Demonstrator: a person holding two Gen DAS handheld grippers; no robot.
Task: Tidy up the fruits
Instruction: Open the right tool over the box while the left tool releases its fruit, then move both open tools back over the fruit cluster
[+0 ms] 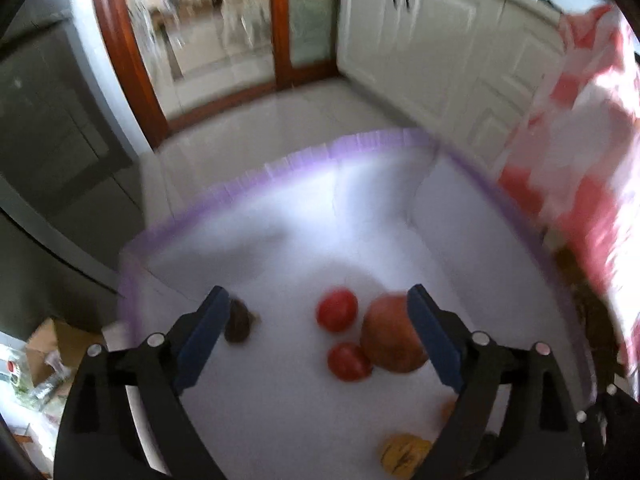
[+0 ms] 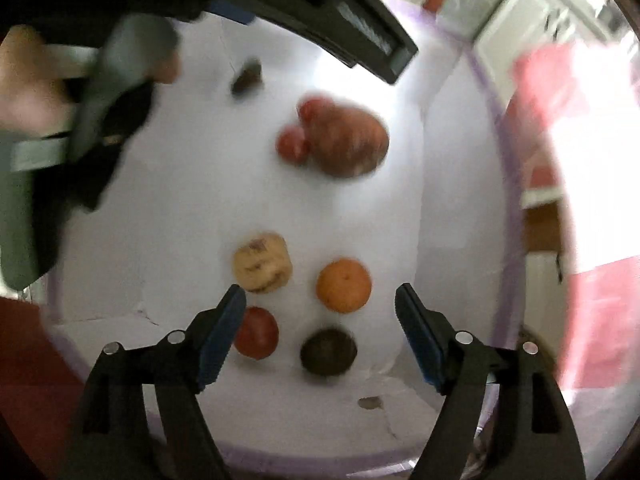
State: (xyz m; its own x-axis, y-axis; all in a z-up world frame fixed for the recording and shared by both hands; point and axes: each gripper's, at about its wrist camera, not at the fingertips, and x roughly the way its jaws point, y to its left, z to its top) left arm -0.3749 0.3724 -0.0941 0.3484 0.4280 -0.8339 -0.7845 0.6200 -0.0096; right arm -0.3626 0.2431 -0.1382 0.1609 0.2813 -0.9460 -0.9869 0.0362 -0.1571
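Fruits lie on a round white table with a purple edge [image 1: 280, 164]. In the left wrist view my left gripper [image 1: 320, 300] is open and empty above two red tomatoes [image 1: 337, 309] [image 1: 349, 361], a large pomegranate [image 1: 394, 334] and a small dark fruit [image 1: 239, 320]. A yellow fruit [image 1: 402, 454] lies near the bottom. In the right wrist view my right gripper [image 2: 320, 300] is open and empty above an orange [image 2: 343, 285], a yellow fruit [image 2: 262, 268], a red tomato [image 2: 256, 333] and a dark avocado [image 2: 329, 352]. The pomegranate [image 2: 348, 140] lies farther off.
A red-and-white checked cloth [image 1: 580, 128] hangs at the table's right side. White cabinets [image 1: 420, 32] and a wood-framed glass door [image 1: 208, 32] stand beyond the table. A cardboard box [image 1: 44, 352] sits on the floor at left. The left hand and its gripper [image 2: 100, 92] fill the right view's upper left.
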